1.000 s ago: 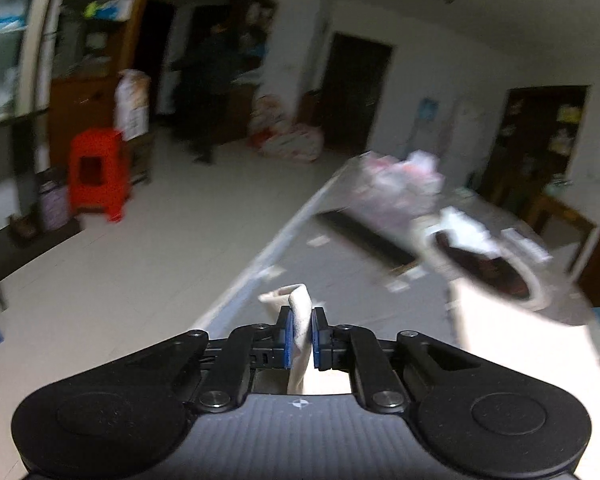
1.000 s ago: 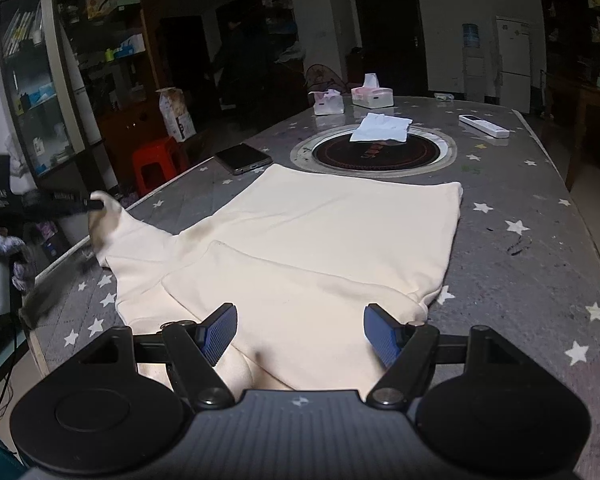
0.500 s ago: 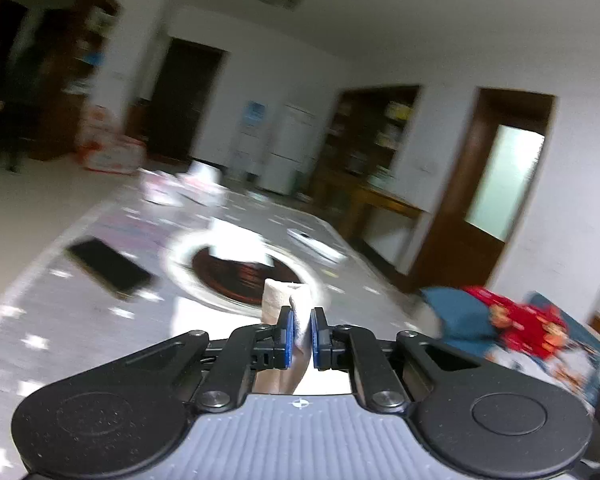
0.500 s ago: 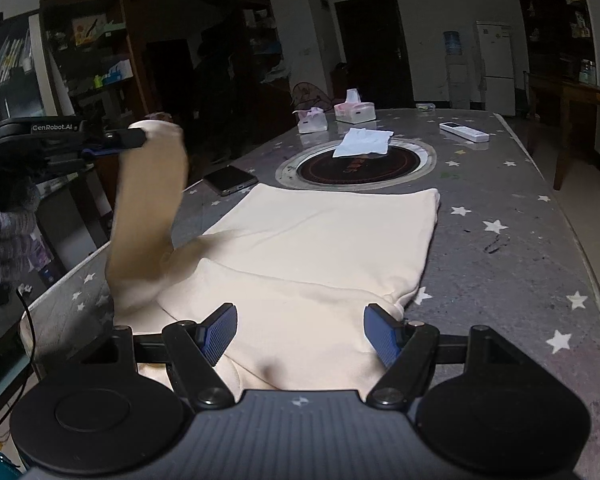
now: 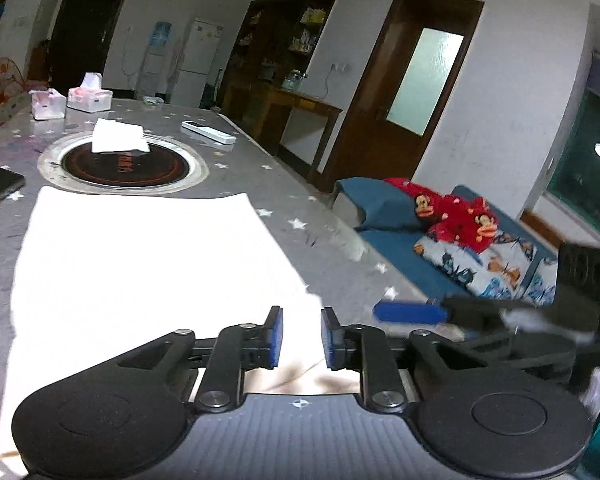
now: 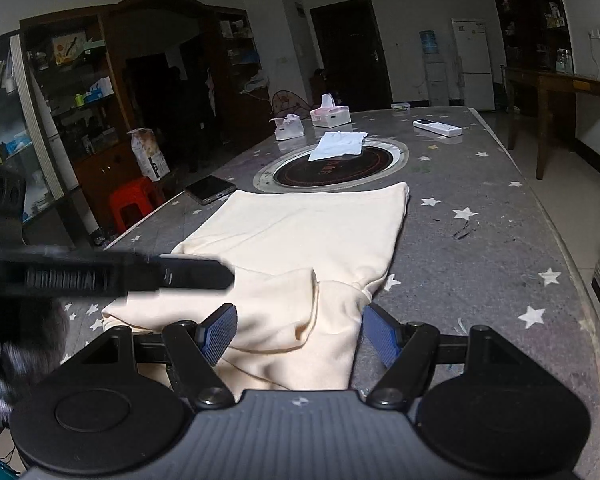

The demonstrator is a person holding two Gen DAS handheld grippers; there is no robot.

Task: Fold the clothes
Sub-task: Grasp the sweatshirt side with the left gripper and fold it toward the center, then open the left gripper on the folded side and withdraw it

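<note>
A cream garment (image 6: 320,232) lies flat on the grey star-patterned table (image 6: 480,240). One sleeve is folded across its near end. In the left wrist view the garment (image 5: 140,264) looks overexposed white. My left gripper (image 5: 301,338) hovers over the garment's near right corner, open, with cloth showing below the gap and nothing pinched. It appears in the right wrist view as a blurred black bar (image 6: 140,276) at the left. My right gripper (image 6: 300,336) stands wide open low over the folded sleeve end. One of its blue fingers (image 5: 412,312) shows in the left wrist view.
Beyond the garment a round cooktop inset (image 6: 332,166) carries a folded white cloth (image 6: 338,145). A phone (image 6: 210,189) lies by the left edge. Tissue boxes (image 6: 330,114) and a remote (image 6: 436,127) sit further back. A blue sofa (image 5: 392,208) stands right of the table.
My left gripper carried the sleeve from the table's left edge up and across over the garment, then let go; the sleeve lies folded on the body. The right gripper stayed open.
</note>
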